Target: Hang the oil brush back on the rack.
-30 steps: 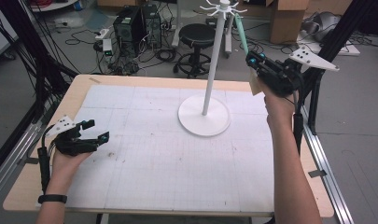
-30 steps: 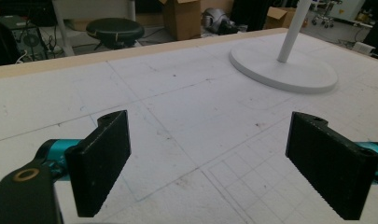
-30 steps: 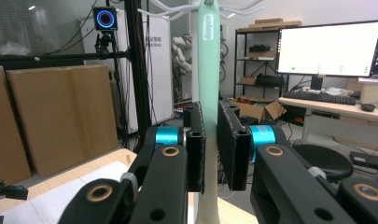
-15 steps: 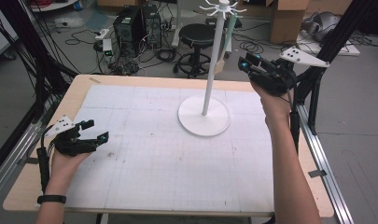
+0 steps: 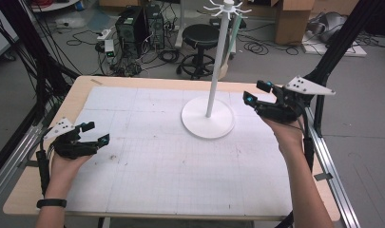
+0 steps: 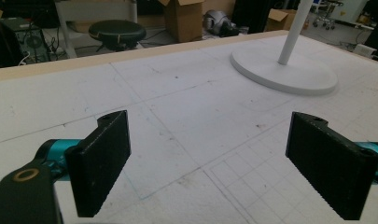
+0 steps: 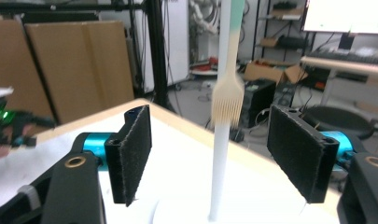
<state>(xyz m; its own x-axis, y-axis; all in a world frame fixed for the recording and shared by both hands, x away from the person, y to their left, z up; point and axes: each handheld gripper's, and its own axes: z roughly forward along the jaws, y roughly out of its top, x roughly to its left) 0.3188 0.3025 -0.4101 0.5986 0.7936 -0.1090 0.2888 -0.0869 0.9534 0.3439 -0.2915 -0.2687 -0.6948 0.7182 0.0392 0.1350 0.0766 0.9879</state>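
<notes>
Right tongs (image 7: 210, 158), wide open and empty, face the pale-green-handled brush (image 7: 227, 100) hanging vertically just beyond them; left tongs (image 5: 95, 134), open and empty, sit far off.

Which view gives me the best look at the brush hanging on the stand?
The right gripper view: the brush hangs bristles down beside the white pole, centred between the open gripper. The high view shows its pale green handle behind the pole, small and partly hidden. The left gripper view catches the stand's base and lower pole.
</notes>
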